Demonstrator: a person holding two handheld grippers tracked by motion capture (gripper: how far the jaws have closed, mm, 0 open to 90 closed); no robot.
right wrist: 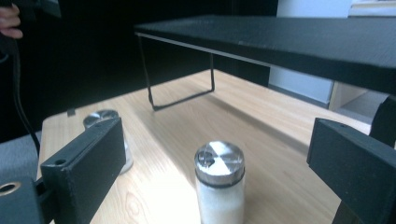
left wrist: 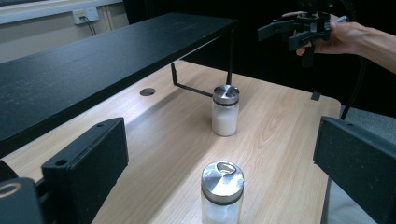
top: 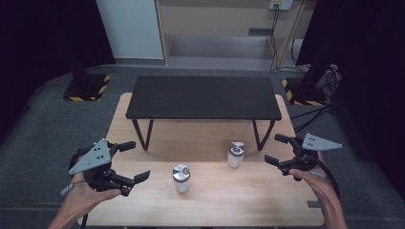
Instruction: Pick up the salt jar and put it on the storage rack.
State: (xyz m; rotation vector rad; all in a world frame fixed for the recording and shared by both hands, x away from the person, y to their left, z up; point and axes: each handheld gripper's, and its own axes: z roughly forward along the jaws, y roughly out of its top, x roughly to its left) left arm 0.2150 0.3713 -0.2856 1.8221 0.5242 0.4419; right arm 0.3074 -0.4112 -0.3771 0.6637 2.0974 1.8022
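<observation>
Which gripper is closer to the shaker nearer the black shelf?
Right. The right gripper hovers open just right of that shaker; the left gripper is farther away, beyond the other shaker.

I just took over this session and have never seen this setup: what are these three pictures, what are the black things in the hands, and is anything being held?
No robot here: a person holds hand-held tongs, one per hand. The high view looks down on the wooden table; the left tongs sit at its left, the right tongs at its right. The other two pictures come from cameras riding on each tool, looking out between its black jaws. On the table stand a black shelf on thin legs and two small jars of white powder with metal lids: the nearer jar facing the left tongs, the farther jar facing the right tongs. Both tongs are open and hold nothing.
</observation>
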